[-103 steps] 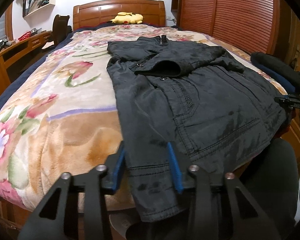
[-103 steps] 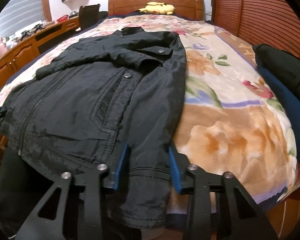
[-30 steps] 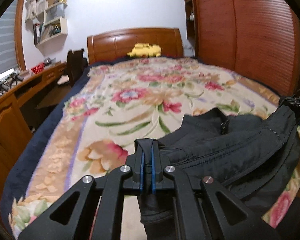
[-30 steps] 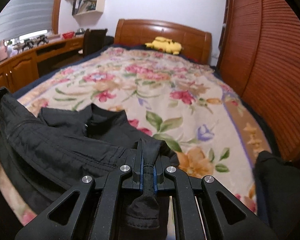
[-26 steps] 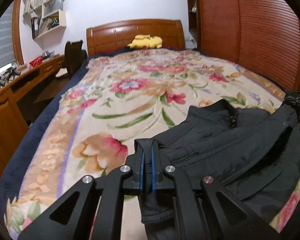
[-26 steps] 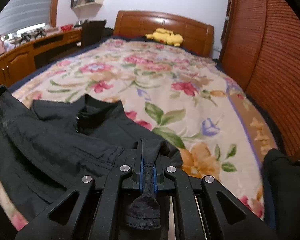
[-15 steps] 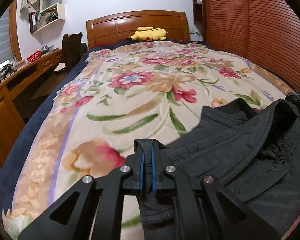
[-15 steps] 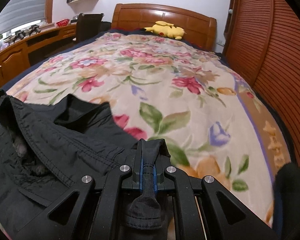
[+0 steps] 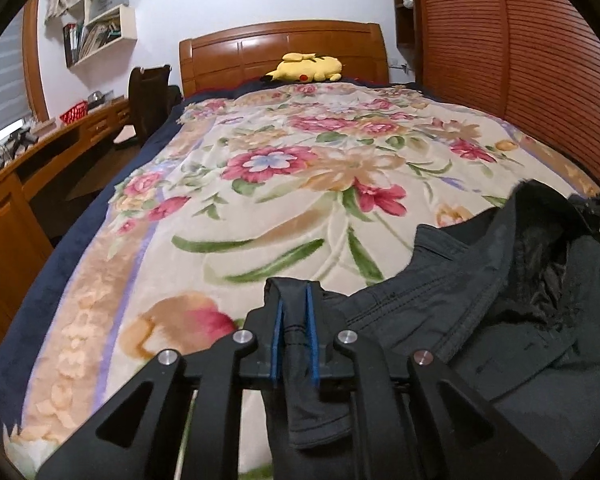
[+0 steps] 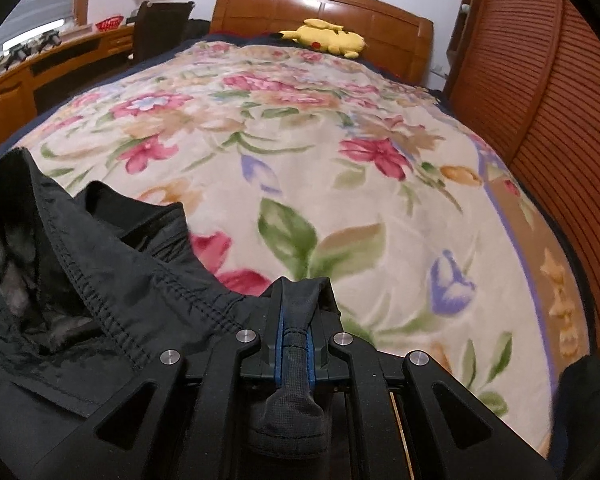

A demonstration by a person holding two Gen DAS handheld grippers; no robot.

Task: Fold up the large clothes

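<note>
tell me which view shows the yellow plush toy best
The left wrist view: the yellow plush toy lies side-on against the headboard, centred and unobstructed. The right wrist view shows the same toy further off to the right, foreshortened.

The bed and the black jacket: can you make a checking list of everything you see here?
Surface: floral blanket covering the bed.
Job's things: black jacket, bunched at the near end of the bed.
Clutter: yellow plush toy by the headboard.
Grippers: left gripper has just been opening, jacket hem between its jaws; right gripper pinches the hem.
Cables: nothing seen.
Surroundings: wooden desk, chair, wall shelves, slatted wardrobe.
</note>
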